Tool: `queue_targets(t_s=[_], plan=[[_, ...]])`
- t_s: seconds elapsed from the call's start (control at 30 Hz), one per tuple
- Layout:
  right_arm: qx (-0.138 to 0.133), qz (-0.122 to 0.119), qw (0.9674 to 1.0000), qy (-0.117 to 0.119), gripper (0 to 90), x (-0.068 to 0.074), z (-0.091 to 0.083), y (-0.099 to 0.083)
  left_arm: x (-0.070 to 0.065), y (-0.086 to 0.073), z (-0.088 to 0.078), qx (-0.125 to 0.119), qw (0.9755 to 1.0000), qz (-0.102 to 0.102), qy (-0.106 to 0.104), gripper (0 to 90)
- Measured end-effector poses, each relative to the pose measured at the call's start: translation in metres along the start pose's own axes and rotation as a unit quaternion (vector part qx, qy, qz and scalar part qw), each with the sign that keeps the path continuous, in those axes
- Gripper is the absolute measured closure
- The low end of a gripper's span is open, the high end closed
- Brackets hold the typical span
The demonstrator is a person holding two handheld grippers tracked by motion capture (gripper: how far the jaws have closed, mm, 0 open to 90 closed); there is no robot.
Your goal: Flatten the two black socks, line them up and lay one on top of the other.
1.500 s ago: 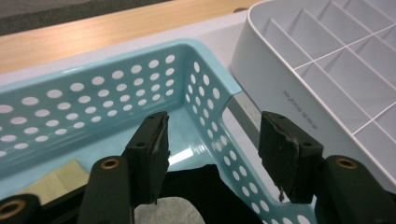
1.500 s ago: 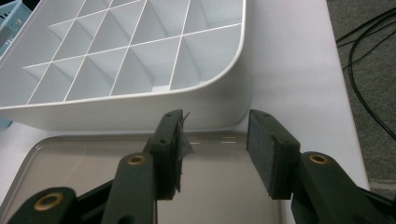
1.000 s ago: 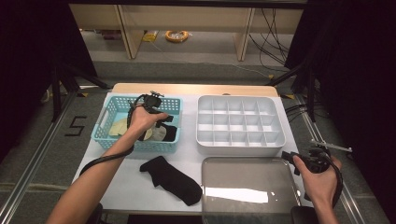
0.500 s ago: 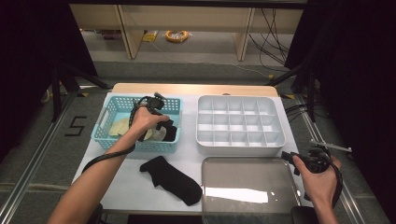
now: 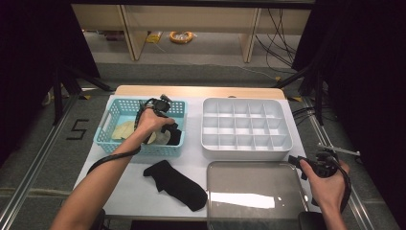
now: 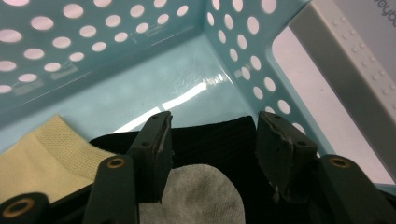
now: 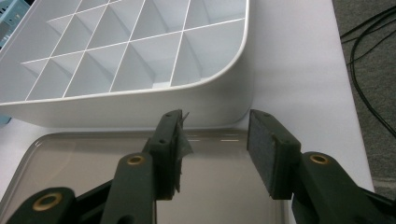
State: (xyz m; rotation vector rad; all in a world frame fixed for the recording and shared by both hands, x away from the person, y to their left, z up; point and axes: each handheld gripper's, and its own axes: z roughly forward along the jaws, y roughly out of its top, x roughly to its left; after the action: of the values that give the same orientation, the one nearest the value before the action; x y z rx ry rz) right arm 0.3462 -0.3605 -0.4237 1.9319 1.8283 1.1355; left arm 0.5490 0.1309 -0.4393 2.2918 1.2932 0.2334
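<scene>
Left jaws: Your left gripper (image 6: pixel 212 154) has its jaws spread wide, with nothing pinched. The soft black knitted sock (image 6: pixel 215 140) lies right between and under them, so you look ready to grab it.

Basket: The black sock sits in the near right corner of the light blue plastic basket with round holes (image 5: pixel 178 106). A grey knitted sock (image 6: pixel 201 193) lies on top of it, and a pale yellow knitted sock (image 6: pixel 49 151) is just beside. The socks are piled here, I think, so you can pick them out one at a time.

Right jaws: Your right gripper (image 7: pixel 215 149) is spread open too and holds nothing. It waits over the shiny grey metal tray (image 5: pixel 253 184), just in front of the white plastic box with many small square pockets (image 5: pixel 246 128), out of the way of your left hand.

Table: One more long black sock (image 5: pixel 174 184) lies flat on the white table (image 5: pixel 191 153), between the basket and the tray.

What changed: Your left hand (image 5: pixel 151 122) has moved a little deeper into the basket, toward its right corner. Your right hand (image 5: pixel 328 179) has stayed put. The socks and boxes have not moved.
</scene>
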Motion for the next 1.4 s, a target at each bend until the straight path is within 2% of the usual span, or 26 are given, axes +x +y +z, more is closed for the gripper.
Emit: queue_targets(t_s=[0.1, 0.17, 0.2, 0.23, 0.27, 0.37, 0.4, 0.43, 0.53, 0.57, 0.6, 0.7, 0.77, 0.8, 0.83, 0.9, 0.97, 1.03, 1.07, 1.1, 1.13, 1.23, 1.27, 1.33, 1.37, 1.4], plan=[[-0.003, -0.019, 0.9998, -0.003, 56.7, -0.003, 0.0, 0.001, 0.0, 0.001, 0.002, 0.004, 1.0, 0.002, 0.001, 45.3], [-0.002, -0.02, 0.9998, -0.003, 56.7, -0.003, 0.0, 0.001, 0.0, 0.001, 0.003, 0.006, 1.0, 0.007, 0.003, 45.2], [-0.002, -0.019, 0.9998, -0.003, 56.6, -0.003, 0.0, 0.001, 0.0, 0.001, 0.004, 0.008, 1.0, 0.005, 0.001, 45.3], [0.0, 0.0, 1.0, 0.0, 56.7, 0.0, 0.0, 0.0, -0.001, 0.001, 0.005, 0.01, 0.9999, -0.003, -0.003, 45.1], [0.0, 0.0, 1.0, 0.0, 56.7, 0.0, 0.0, 0.0, 0.0, 0.001, 0.006, 0.012, 0.9999, -0.006, -0.006, 45.1], [-0.001, -0.001, 1.0, 0.001, 56.7, 0.0, 0.0, 0.0, 0.002, 0.002, 0.008, 0.019, 0.9998, 0.008, -0.005, 45.1], [-0.003, -0.007, 1.0, 0.0, 56.7, -0.001, 0.0, 0.0, -0.001, 0.001, 0.01, 0.017, 0.9997, -0.016, -0.008, 45.1], [-0.004, -0.02, 0.9998, -0.003, 56.6, -0.003, 0.0, 0.0, 0.0, 0.001, 0.01, 0.024, 0.9997, -0.005, -0.009, 45.1], [-0.003, -0.019, 0.9998, -0.002, 56.6, -0.003, 0.001, 0.0, 0.002, 0.002, 0.011, 0.026, 0.9995, 0.016, -0.003, 45.2], [-0.001, -0.005, 1.0, -0.001, 56.6, -0.001, 0.001, 0.0, -0.001, 0.001, 0.012, 0.028, 0.9996, -0.003, -0.007, 45.2], [-0.001, -0.011, 0.9999, 0.0, 56.7, -0.001, 0.001, 0.0, -0.001, 0.001, 0.013, 0.027, 0.9996, -0.005, -0.01, 45.1], [0.004, 0.001, 1.0, 0.006, 56.7, 0.001, 0.0, 0.0, -0.002, 0.002, 0.016, 0.027, 0.9994, -0.011, -0.016, 45.0], [0.002, -0.003, 1.0, 0.005, 56.7, 0.0, 0.0, 0.0, -0.001, 0.002, 0.017, 0.029, 0.9993, -0.015, -0.016, 45.0], [-0.001, -0.016, 0.9999, 0.003, 56.7, -0.002, 0.0, 0.0, 0.0, 0.002, 0.018, 0.029, 0.9993, -0.019, -0.016, 45.1], [0.002, 0.002, 1.0, 0.003, 56.7, 0.0, 0.0, 0.0, 0.0, 0.002, 0.018, 0.029, 0.9993, -0.019, -0.016, 45.2], [-0.004, -0.019, 0.9998, -0.002, 56.6, -0.003, 0.001, 0.0, 0.002, 0.002, 0.019, 0.03, 0.9993, -0.015, -0.018, 45.2], [-0.003, -0.02, 0.9998, -0.002, 56.7, -0.003, 0.001, 0.0, 0.001, 0.001, 0.02, 0.031, 0.9991, -0.022, -0.021, 45.3], [-0.004, -0.024, 0.9997, -0.006, 56.7, -0.003, 0.001, 0.0, 0.001, 0.001, 0.021, 0.031, 0.9991, -0.021, -0.02, 45.3], [-0.002, -0.023, 0.9997, 0.001, 56.7, -0.003, 0.001, 0.0, 0.002, 0.002, 0.021, 0.031, 0.9991, -0.018, -0.021, 45.4], [-0.001, -0.002, 1.0, 0.003, 56.7, 0.0, 0.0, -0.001, 0.002, 0.002, 0.022, 0.031, 0.9992, -0.015, -0.021, 45.4], [0.004, 0.005, 1.0, 0.003, 56.7, 0.001, 0.0, -0.001, 0.002, 0.002, 0.022, 0.032, 0.9991, -0.016, -0.021, 45.5], [0.0, -0.008, 1.0, 0.003, 56.7, -0.001, 0.0, 0.0, 0.0, 0.001, 0.024, 0.036, 0.9989, -0.018, -0.022, 46.9], [0.0, -0.007, 1.0, 0.003, 56.7, -0.001, 0.0, 0.0, 0.001, 0.001, 0.025, 0.038, 0.999, -0.008, -0.021, 47.6], [-0.002, -0.015, 0.9999, -0.003, 56.7, -0.001, 0.0, 0.0, -0.001, 0.001, 0.026, 0.042, 0.9989, -0.006, -0.02, 50.2], [0.004, 0.005, 1.0, 0.006, 56.7, 0.001, -0.001, 0.0, -0.002, 0.001, 0.026, 0.039, 0.999, -0.005, -0.02, 51.8], [0.001, -0.005, 1.0, -0.001, 56.7, 0.0, 0.002, -0.001, -0.002, 0.001, 0.026, 0.042, 0.999, 0.0, -0.018, 53.2]])
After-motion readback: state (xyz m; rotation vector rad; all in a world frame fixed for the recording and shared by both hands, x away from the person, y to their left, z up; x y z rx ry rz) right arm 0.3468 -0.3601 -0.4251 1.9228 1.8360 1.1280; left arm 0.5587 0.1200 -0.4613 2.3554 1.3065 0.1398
